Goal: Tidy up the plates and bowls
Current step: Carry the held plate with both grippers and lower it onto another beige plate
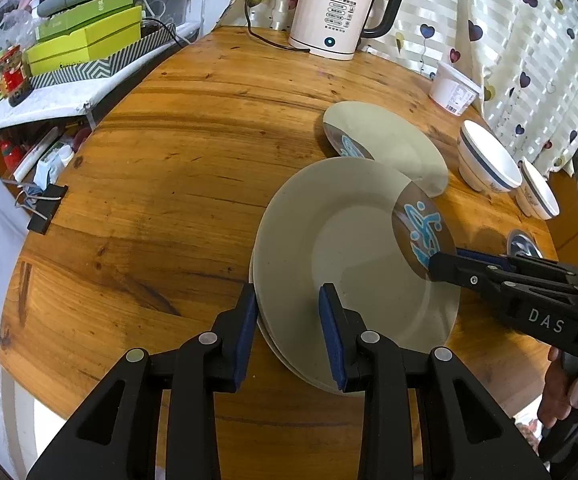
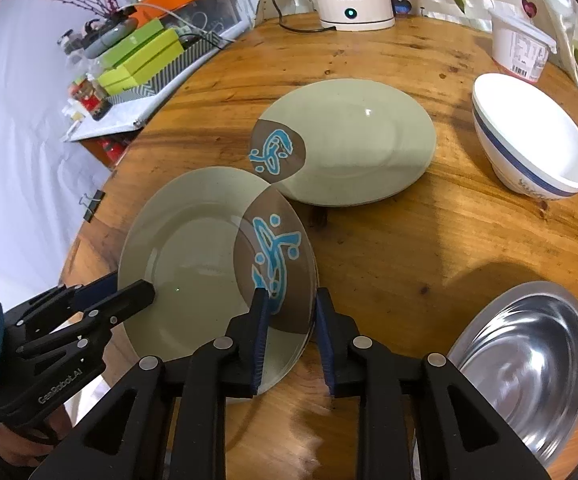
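A pale green plate with a brown and blue patch [image 1: 341, 248] [image 2: 193, 256] lies on top of another like it near the table's front edge. My left gripper [image 1: 289, 328] [image 2: 129, 296] is open, its jaws astride the stack's near rim. My right gripper [image 2: 289, 336] [image 1: 437, 264] is open, its jaws astride the opposite rim at the patterned patch. A third matching plate [image 1: 393, 144] [image 2: 353, 144] lies further back. A white bowl with a blue stripe [image 1: 489, 164] [image 2: 529, 140] stands to the right, with a second such bowl [image 1: 539, 196] beside it.
A steel bowl [image 2: 529, 360] sits at the near right. A white kettle [image 1: 341, 12] and a white tub [image 1: 453, 88] stand at the back of the round wooden table [image 1: 193, 140]. A cluttered shelf with green boxes [image 1: 85, 40] is at the left. A binder clip [image 1: 45, 208] grips the table's left edge.
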Demonstrator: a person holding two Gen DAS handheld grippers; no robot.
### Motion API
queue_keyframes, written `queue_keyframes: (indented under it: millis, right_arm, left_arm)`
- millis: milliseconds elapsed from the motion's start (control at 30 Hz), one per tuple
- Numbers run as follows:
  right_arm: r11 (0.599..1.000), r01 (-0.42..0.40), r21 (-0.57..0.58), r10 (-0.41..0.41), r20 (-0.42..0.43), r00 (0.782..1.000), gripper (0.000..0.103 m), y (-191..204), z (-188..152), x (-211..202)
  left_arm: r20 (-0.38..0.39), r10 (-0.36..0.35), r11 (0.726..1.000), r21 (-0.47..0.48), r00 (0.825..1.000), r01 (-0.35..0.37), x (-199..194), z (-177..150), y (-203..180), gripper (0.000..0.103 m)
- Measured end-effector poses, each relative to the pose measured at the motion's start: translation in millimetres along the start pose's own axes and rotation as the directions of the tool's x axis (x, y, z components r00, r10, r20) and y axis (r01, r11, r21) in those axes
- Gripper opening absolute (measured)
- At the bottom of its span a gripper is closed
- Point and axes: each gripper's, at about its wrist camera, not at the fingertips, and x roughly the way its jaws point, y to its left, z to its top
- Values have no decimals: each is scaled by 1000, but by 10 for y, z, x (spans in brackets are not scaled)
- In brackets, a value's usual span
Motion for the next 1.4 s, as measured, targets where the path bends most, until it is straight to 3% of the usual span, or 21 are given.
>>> queue_keyframes:
  millis: [567, 1100, 1400]
  right_arm:
    - [996, 66, -66, -65, 18, 998, 29, 107, -24, 59]
    - [998, 49, -50, -46, 57, 997, 29, 47, -27, -15]
    - [998, 40, -56, -36, 69, 997, 17, 42, -61, -30]
  left_arm:
    - [5, 29, 999, 19, 1000, -29, -2, -39, -47, 33]
    - [38, -19, 1000, -21, 999, 19, -66, -1, 87, 35]
    - [18, -49, 998, -42, 999, 50, -16, -10, 113, 35]
